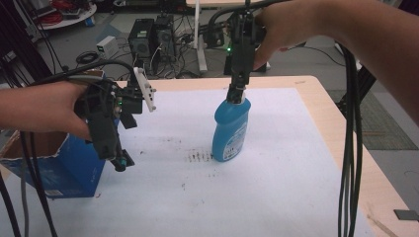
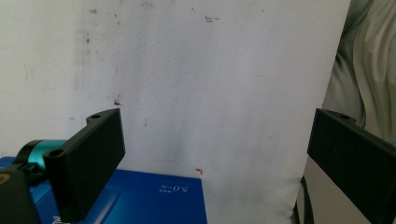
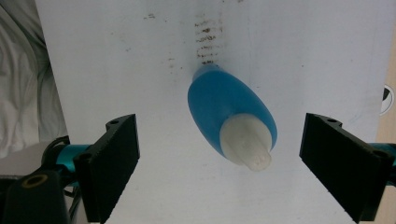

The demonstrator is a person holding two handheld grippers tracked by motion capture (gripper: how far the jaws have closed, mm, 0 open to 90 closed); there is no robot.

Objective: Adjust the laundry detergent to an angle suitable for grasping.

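Blue bottle (image 1: 230,129) stands upright mid-table on the white sheet (image 1: 276,173), its white cap (image 3: 246,141) between the spread jaws of the right gripper (image 3: 219,163) poised directly above. Step in hand appears to be the approach; next, lower and close on the cap. Left gripper (image 2: 215,158) hangs open over the blue box (image 1: 74,165).

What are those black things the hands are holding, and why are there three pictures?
Those are grabbing tools, one in each of a person's hands. One picture looks down from above the table. The other two come from small cameras riding on each tool. The right gripper hangs over the white cap of a blue bottle that stands upright on the white sheet. Its jaws are wide open on either side of the cap, so nothing is held. The left gripper is open too, holding nothing, above a blue box at the table's edge.
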